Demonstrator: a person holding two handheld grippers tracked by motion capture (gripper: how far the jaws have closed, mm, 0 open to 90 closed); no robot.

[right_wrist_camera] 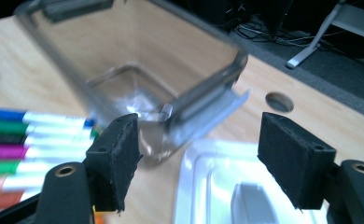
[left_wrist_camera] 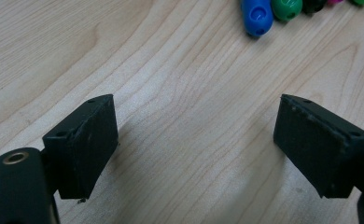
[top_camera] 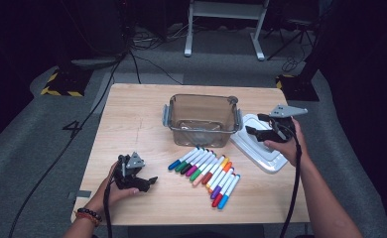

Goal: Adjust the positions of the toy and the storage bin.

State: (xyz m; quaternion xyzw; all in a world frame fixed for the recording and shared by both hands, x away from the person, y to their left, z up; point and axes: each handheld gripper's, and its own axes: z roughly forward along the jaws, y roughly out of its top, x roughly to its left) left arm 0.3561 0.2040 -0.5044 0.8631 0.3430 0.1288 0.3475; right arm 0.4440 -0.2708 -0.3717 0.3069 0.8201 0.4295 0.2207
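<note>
Well, down-left of the bin (top_camera: 172,110), near the front edge of the surface (top_camera: 132,114), the left gripper (top_camera: 152,181) lies low in a hand. Its fingers stand wide apart over bare wood with nothing between them, and they point toward the markers (top_camera: 206,173). The markers lie in a slanted row side by side just in front of the bin. The blue one is farthest left, and green, black and purple ones are among those beside it. The bin itself is clear, with grey clasps at both ends, and it sits upright and empty at the middle of the surface. Just right of the bin the white lid (top_camera: 261,153) lies flat. Above the lid, the right gripper (top_camera: 255,125) hovers in the other hand. Its fingers are also wide, hold nothing and face the bin's right end.
</note>
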